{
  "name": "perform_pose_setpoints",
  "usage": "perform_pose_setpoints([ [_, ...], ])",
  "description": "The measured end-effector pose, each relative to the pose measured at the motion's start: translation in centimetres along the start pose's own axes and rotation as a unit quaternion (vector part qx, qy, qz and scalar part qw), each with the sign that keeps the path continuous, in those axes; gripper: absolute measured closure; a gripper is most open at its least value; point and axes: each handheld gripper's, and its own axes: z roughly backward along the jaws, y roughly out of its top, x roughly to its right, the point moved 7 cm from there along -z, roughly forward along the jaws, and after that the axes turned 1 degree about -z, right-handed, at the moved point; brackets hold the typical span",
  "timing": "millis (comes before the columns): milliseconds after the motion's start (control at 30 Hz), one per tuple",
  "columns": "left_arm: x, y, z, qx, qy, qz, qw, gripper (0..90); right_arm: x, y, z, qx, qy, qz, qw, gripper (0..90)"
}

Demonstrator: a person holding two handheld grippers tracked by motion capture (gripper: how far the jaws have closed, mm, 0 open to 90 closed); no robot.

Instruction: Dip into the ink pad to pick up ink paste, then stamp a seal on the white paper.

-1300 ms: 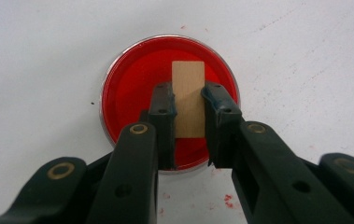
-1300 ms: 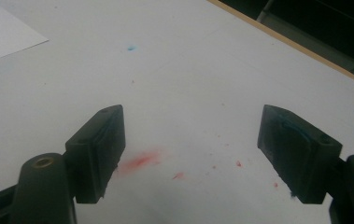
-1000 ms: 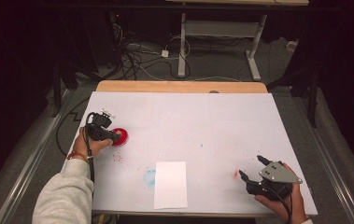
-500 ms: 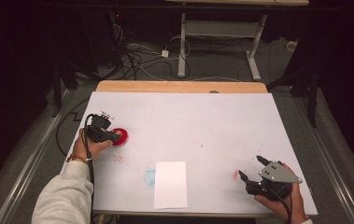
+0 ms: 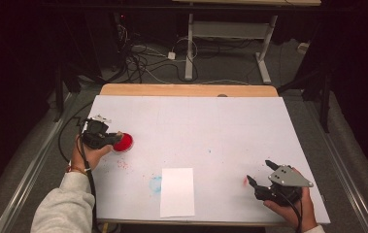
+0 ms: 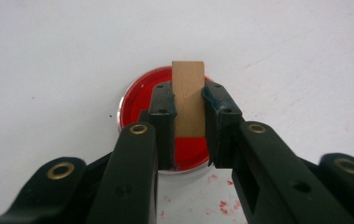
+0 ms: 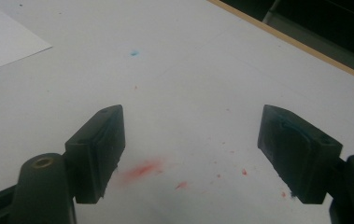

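From the high view the left gripper [image 5: 109, 139] sits right at the red paint dish [image 5: 123, 142], white paper sheet [image 5: 177, 192] lying well off from the dish. Left gripper view: jaws clamp a wooden stick [image 6: 188, 99] over the dish, probably for dipping. Right gripper view: right gripper [image 7: 191, 144] gapes wide over red smears [image 7: 140, 170], far from the dish, nothing blocking

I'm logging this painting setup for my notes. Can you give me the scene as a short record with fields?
surface: white table cover, speckled with red and blue paint
left gripper: shut on a wooden stick, its far end over the dish
dish: round dish of red paint, near the table's left edge
right gripper: open, holding nothing, above a red smear
paper: blank white sheet at the near edge, beside a blue smudge
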Motion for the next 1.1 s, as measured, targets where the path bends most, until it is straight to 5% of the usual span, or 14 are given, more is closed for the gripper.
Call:
perform_pose_setpoints([
  [133, 0.6, 0.1, 0.8, 0.022, -0.004, -0.008, 0.9997, 73.6, 0.2, 0.0, 0.0, 0.0, -0.003, -0.003, 1.0, 23.8],
  [467, 4.7, 0.8, 3.0, 0.063, -0.017, -0.064, 0.9958, 73.6, 0.5, 0.3, 0.0, 0.004, -0.011, -0.01, 0.9999, 23.9],
  [800, 9.0, 1.8, 3.8, 0.073, -0.05, -0.12, 0.9888, 73.5, 0.8, 0.1, 0.4, 0.005, -0.018, -0.011, 0.9998, 23.9],
  [1100, 13.0, 1.6, 4.0, 0.067, -0.085, -0.169, 0.9795, 73.5, 0.9, 0.1, 0.7, 0.009, -0.021, -0.018, 0.9996, 23.9],
])
